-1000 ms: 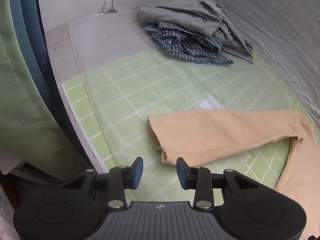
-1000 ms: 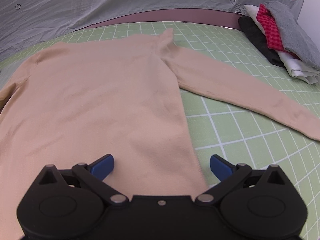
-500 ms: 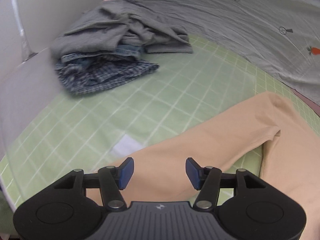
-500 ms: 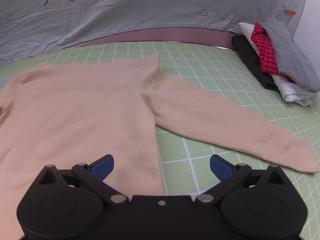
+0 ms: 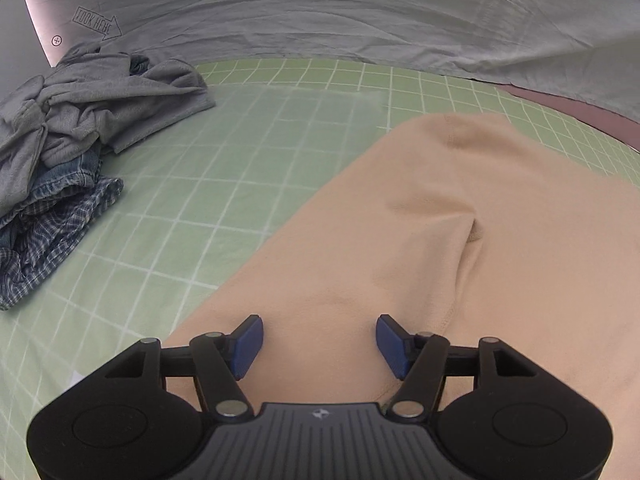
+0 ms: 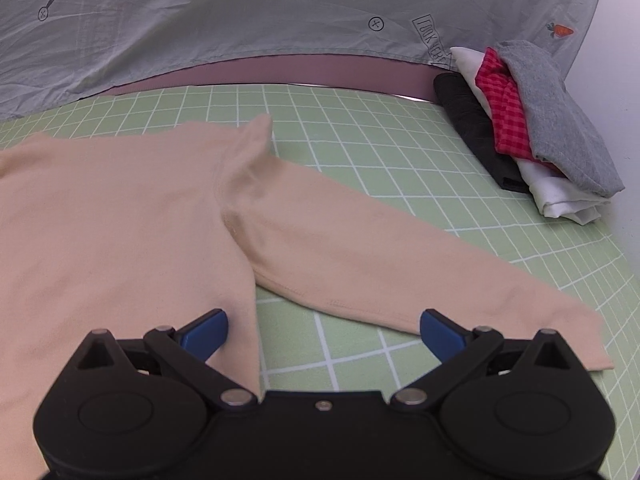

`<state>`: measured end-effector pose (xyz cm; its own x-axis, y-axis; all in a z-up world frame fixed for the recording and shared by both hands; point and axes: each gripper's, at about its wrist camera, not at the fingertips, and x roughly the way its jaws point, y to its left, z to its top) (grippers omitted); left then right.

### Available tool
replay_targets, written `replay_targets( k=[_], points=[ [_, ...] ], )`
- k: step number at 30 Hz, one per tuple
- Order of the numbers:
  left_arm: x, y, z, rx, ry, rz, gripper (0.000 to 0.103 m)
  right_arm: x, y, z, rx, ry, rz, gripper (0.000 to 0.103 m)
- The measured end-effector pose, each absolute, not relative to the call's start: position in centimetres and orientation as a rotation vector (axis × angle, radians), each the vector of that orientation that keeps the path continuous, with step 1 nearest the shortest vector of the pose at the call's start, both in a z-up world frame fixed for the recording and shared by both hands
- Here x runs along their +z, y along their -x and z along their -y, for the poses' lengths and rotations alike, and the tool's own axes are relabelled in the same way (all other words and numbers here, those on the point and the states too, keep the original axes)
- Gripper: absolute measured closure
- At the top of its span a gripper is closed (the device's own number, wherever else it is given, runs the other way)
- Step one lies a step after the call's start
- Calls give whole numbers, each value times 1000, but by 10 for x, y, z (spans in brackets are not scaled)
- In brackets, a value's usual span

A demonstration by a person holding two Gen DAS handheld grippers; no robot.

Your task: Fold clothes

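A beige long-sleeved top [image 5: 460, 240] lies flat on the green checked mat [image 5: 240, 152]. In the left wrist view my left gripper [image 5: 319, 342] hovers over its left sleeve near the armpit; the jaws are opening, and no cloth is pinched between the blue pads. In the right wrist view the same top [image 6: 120, 216] spreads to the left, and its right sleeve [image 6: 400, 264] runs out to the lower right. My right gripper [image 6: 323, 332] stands open wide over the gap between body and sleeve, holding nothing.
A rumpled heap of grey, denim and blue-checked clothes [image 5: 68, 152] sits at the mat's left end. A stack of folded black, white, red-checked and grey clothes [image 6: 528, 128] lies at the right end. A grey sheet with carrot prints [image 6: 240, 12] hangs behind.
The left gripper has swung from the sleeve's cuff end along the sleeve toward the shoulder, and its jaws have widened. The right gripper has shifted right, from over the body to the body-sleeve gap.
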<state>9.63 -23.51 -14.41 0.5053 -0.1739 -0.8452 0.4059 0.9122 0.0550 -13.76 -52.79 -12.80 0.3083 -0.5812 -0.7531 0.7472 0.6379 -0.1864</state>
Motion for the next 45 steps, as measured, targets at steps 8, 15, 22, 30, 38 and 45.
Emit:
replay_targets(
  k=[8,15,22,30,38,45],
  points=[
    [-122,-69,168,-244,-82,-1005,35,-122,137,506,-813,-179,-876,0],
    [-137,-26,100,-148,-19,-1084,35,-125,149,483,-754,-175,-889,0],
    [-128,1,96,-140,-18,-1065,34,-120,175,464,-712,-151,-876,0],
    [-111,30,150,-235,-63,-1039,27,-110,221,498,-776,-240,-821,0],
    [-122,36,215,-258,-90,-1043,25,-109,274,594,-932,-383,-741,0],
    [-142,22,260,-229,-123,-1100,24,-129,308,672,-1034,-378,-753,0]
  ],
)
